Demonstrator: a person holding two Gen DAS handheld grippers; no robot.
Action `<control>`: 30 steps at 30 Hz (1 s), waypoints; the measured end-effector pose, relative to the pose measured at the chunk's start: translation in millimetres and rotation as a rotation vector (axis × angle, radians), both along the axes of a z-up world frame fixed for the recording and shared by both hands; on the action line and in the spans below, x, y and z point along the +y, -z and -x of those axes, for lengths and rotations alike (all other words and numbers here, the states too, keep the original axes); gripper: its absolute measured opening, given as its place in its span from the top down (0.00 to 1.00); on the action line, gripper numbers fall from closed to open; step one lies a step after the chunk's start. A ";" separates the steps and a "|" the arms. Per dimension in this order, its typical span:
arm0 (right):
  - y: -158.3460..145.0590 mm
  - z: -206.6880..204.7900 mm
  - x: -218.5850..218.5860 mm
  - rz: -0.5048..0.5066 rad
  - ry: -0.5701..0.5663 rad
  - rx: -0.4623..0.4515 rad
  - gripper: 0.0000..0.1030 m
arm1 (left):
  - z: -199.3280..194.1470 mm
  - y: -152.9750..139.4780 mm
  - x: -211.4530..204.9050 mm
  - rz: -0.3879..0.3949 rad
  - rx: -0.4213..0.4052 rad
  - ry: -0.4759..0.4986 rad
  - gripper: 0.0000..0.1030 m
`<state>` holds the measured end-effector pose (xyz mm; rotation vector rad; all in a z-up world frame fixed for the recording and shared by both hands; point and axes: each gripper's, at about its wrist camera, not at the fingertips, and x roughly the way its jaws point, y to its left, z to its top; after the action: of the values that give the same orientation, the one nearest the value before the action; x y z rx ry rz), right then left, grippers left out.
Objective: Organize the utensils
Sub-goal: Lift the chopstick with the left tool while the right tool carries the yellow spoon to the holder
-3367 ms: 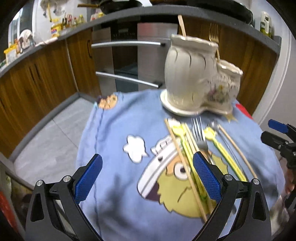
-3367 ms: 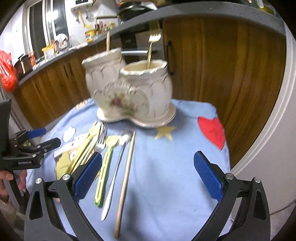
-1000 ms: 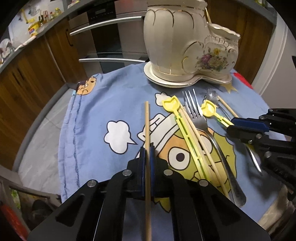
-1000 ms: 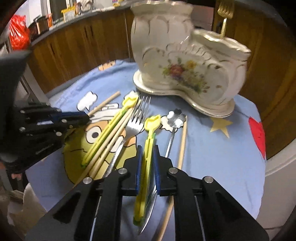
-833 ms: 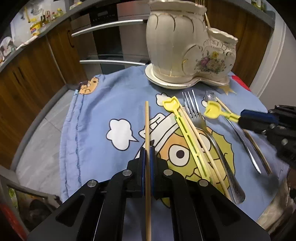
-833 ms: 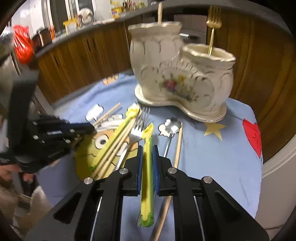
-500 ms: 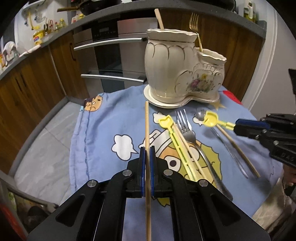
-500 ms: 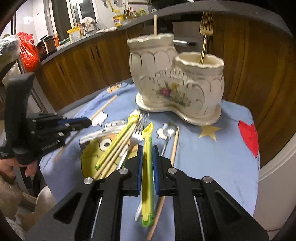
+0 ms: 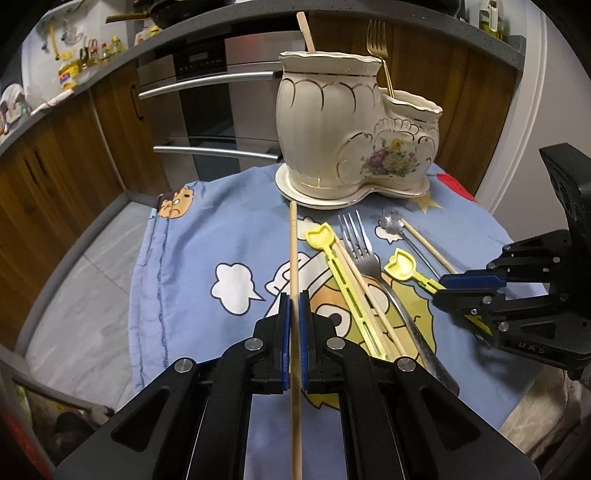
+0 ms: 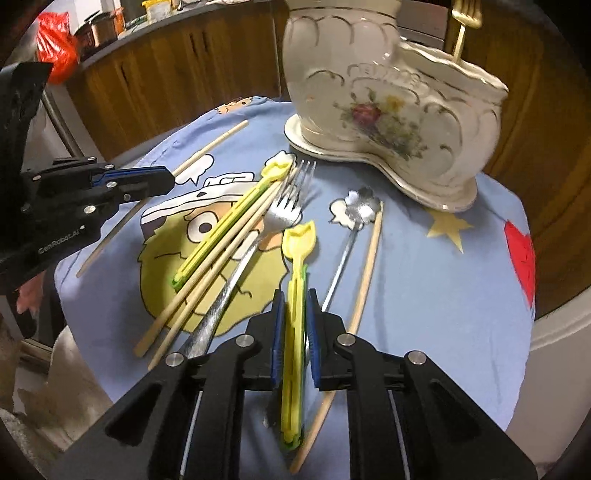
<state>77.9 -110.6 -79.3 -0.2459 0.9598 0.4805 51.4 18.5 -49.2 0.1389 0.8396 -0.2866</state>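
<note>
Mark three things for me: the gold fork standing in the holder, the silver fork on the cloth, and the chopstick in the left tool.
gold fork (image 9: 376, 31), left wrist view, on its tines.
silver fork (image 9: 360, 243), left wrist view, just below the tines.
chopstick (image 9: 293, 251), left wrist view, mid-shaft ahead of the tool.

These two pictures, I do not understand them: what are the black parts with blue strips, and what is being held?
No robot here: a person holds a two-finger tool in each hand, each with a camera looking along its fingers. In the left view, the left tool is shut on a wooden chopstick. In the right view, the right tool is shut on a yellow utensil. On the blue cartoon cloth lie a steel fork, a flower-headed spoon, more chopsticks, another yellow utensil. Behind stands a ceramic holder containing a gold fork.
</note>
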 end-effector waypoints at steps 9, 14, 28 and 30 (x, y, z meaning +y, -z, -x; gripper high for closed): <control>-1.8 -4.9 9.4 0.029 -0.040 -0.023 0.91 | 0.2 -2.6 1.6 0.018 -0.016 0.007 0.95; -32.5 3.4 -17.6 -0.113 0.005 -0.105 0.91 | 0.9 -17.5 9.2 0.078 -0.075 0.005 0.95; -122.6 -11.3 -77.4 -0.423 0.148 -0.499 0.91 | -11.9 -112.4 8.6 0.285 -0.427 0.021 0.95; -130.9 -27.9 -84.2 -0.499 0.167 -0.509 0.91 | -27.0 -124.1 3.6 0.323 -0.466 0.034 0.95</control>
<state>105.8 -194.8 51.6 0.1611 0.3403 0.4579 78.4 22.0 75.0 -0.0820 0.3223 -0.3992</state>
